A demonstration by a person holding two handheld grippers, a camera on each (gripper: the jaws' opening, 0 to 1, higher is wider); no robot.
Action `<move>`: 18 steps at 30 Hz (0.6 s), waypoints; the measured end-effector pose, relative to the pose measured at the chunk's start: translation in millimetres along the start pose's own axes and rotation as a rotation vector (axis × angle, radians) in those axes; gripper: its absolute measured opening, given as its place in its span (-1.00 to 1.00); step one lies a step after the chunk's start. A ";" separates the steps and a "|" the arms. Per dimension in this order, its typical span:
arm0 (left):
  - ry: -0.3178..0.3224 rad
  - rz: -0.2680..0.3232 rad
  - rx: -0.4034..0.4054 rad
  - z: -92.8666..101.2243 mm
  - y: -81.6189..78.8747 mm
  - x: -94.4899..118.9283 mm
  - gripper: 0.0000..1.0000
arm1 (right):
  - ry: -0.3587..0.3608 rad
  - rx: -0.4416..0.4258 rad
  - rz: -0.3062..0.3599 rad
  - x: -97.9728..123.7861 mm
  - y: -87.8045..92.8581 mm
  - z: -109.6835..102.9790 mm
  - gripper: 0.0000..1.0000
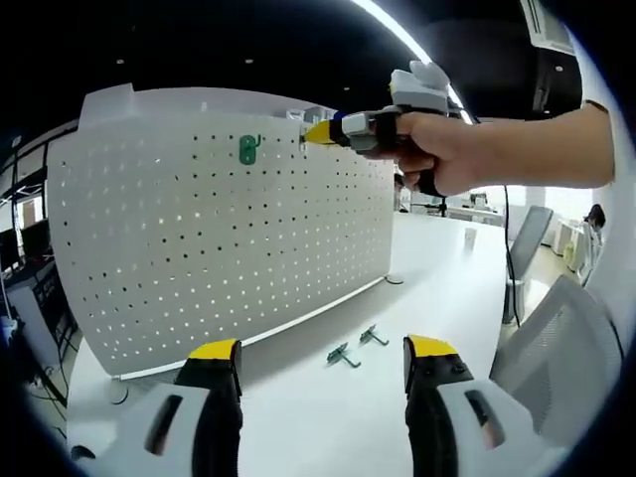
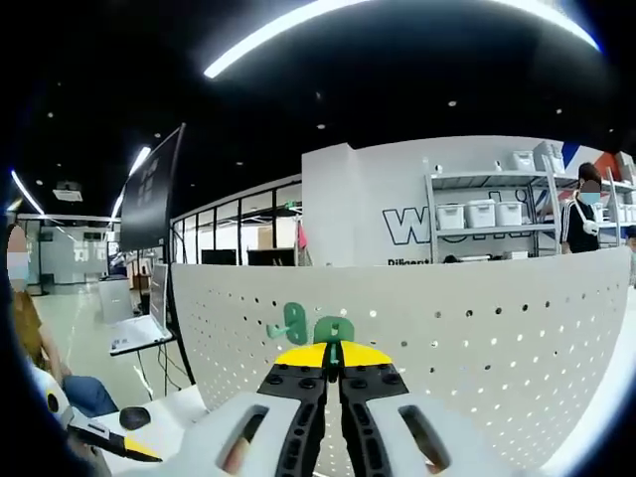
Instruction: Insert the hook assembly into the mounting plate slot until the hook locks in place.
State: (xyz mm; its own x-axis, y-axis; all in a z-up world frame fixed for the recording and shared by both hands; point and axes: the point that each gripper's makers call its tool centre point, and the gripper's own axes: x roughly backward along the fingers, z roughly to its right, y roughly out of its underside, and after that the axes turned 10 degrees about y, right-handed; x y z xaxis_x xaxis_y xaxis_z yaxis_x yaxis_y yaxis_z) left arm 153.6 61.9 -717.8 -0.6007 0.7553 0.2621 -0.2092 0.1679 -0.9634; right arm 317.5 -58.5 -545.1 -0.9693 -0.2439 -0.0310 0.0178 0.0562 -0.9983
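Right tongs (image 2: pixel 334 360) gripping green hook (image 2: pixel 334 333) at pegboard (image 1: pixel 199 258) top edge, beside mounted hook (image 1: pixel 247 149). Left tongs (image 1: pixel 323 350) hanging released over table (image 1: pixel 328 417); 2 spare hooks (image 1: pixel 355 348) lying nr pegboard base.

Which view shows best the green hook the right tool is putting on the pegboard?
The right gripper view: the green hook sits at the right tool's shut tips, against the pegboard. The left gripper view shows that tool from afar, its hook hidden.

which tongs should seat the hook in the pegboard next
Right: its tongs are shut on a green hook right at the pegboard, beside a mounted hook. The left tongs are open, low over the table.
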 end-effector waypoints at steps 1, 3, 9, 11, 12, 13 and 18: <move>0.002 0.001 0.000 0.7 0.4 -0.1 0.36 | 0.003 0.003 0.001 -1.0 -0.7 -0.6 -1.00; 0.009 -0.004 0.000 2.7 1.5 -0.8 0.36 | 0.006 0.007 0.003 -2.6 -0.8 -0.9 -1.00; 0.020 -0.009 -0.002 5.1 4.9 -1.0 0.36 | 0.019 0.012 0.004 -9.3 -0.5 0.1 -1.00; 0.023 -0.011 0.002 5.1 7.3 -0.6 0.36 | 0.021 0.014 0.006 -10.7 -1.2 -0.2 -1.00; 0.025 -0.012 0.000 6.1 8.6 0.1 0.36 | 0.024 0.022 0.008 -11.9 -1.5 -0.1 -1.00; 0.026 -0.011 -0.003 6.3 9.8 0.4 0.36 | 0.024 0.022 0.008 -12.6 -1.7 -0.2 -1.00; 0.031 -0.016 0.010 7.7 15.7 1.2 0.36 | 0.034 0.028 0.017 -16.3 -3.7 1.5 -1.00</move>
State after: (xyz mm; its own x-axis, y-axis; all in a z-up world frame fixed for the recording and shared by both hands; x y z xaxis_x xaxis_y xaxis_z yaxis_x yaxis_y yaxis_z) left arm 143.6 60.6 -732.2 -0.5733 0.7717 0.2754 -0.2261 0.1740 -0.9584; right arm 333.7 -56.1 -541.0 -0.9765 -0.2102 -0.0468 0.0408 0.0329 -0.9986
